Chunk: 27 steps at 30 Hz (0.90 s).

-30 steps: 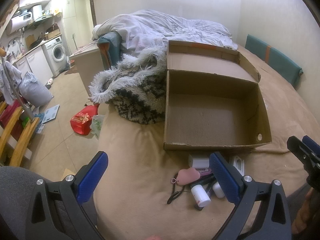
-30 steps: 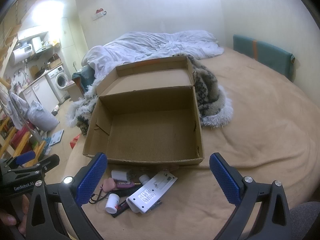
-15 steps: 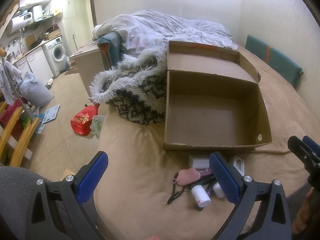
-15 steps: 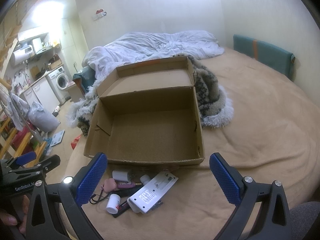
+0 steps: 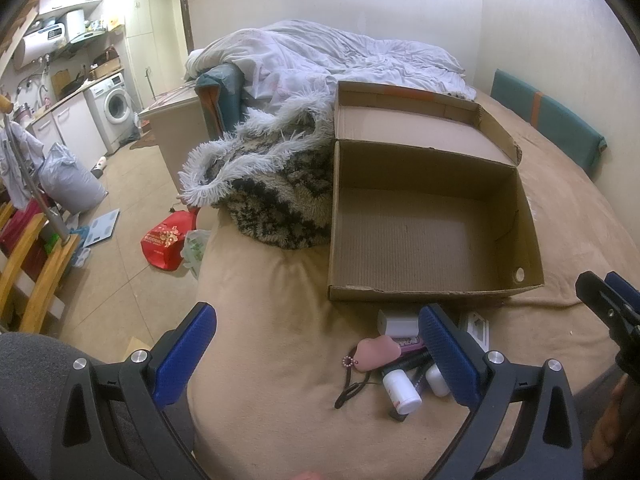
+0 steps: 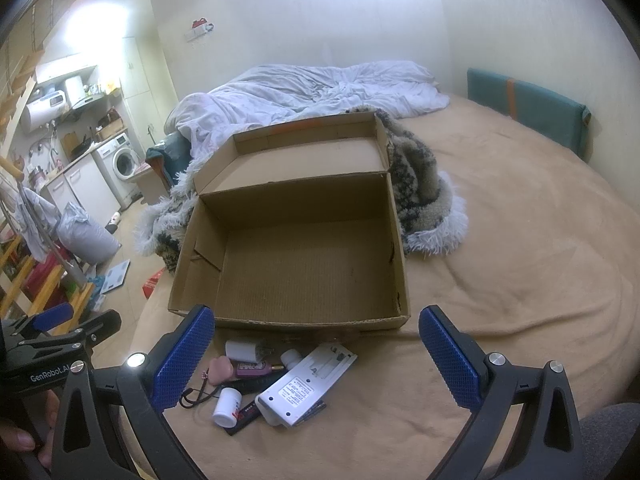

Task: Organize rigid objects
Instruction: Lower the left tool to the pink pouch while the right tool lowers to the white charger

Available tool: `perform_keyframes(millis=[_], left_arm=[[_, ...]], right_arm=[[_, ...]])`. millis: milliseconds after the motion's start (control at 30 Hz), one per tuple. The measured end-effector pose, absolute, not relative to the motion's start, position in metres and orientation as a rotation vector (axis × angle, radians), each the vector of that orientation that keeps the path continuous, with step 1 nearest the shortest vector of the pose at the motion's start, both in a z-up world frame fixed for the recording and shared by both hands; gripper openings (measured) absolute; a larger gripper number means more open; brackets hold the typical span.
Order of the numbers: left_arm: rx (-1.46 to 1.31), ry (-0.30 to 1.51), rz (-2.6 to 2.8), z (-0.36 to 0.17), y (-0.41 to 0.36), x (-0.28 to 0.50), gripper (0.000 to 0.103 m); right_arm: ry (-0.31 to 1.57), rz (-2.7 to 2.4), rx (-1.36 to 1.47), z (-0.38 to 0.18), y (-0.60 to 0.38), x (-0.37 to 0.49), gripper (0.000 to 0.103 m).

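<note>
An empty open cardboard box (image 5: 428, 236) (image 6: 296, 276) lies on the tan bed. In front of its near wall is a small pile: a white flat device (image 6: 306, 384), a white bottle (image 6: 227, 402) (image 5: 401, 391), a pink heart-shaped case (image 5: 376, 354) (image 6: 219, 368) with a black cord, a white charger block (image 6: 242, 351) (image 5: 396, 325), a purple item and dark flat pieces. My left gripper (image 5: 316, 356) is open and empty, near the pile's left side. My right gripper (image 6: 316, 356) is open and empty, just above the pile.
A furry black-and-white blanket (image 5: 276, 184) lies against the box's left and far sides. A crumpled white duvet (image 6: 312, 92) lies behind. The bed's left edge drops to a tiled floor with a red bag (image 5: 164, 240). A teal cushion (image 6: 528, 110) lines the right wall.
The right wrist view has shifted slightly; the box and pile sit a little to the right. The left gripper has barely moved.
</note>
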<state>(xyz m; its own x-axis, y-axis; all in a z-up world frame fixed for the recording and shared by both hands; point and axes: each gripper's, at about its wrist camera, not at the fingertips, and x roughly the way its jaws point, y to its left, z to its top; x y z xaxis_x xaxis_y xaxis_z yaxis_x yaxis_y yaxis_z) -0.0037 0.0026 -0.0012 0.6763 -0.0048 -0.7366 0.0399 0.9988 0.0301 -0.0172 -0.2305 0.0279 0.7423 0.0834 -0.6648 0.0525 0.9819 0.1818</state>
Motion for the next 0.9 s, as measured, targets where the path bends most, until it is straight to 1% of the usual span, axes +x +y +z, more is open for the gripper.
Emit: perform_keyframes(millis=[433, 600, 733, 800, 900], left_arm=[[0.047, 0.83, -0.022, -0.001, 0.003, -0.004, 0.101], [0.051, 0.853, -0.031, -0.006, 0.004, -0.002, 0.101], [0.058, 0.903, 0.006, -0.016, 0.005, 0.006, 0.101], [0.085, 0.945, 0.048, -0.026, 0.006, 0.013, 0.101], [0.062, 1.056, 0.063, -0.047, 0.012, 0.027, 0.101]], right_arm=[[0.736, 0.017, 0.194, 0.028, -0.232, -0.017, 0.103], [0.772, 0.025, 0.199, 0.023, -0.223, -0.015, 0.103], [0.843, 0.049, 0.232, 0.012, -0.224, -0.008, 0.103], [0.95, 0.042, 0.227, -0.006, -0.224, 0.005, 0.103], [1.074, 0.043, 0.281, -0.031, -0.23, 0.017, 0.103]])
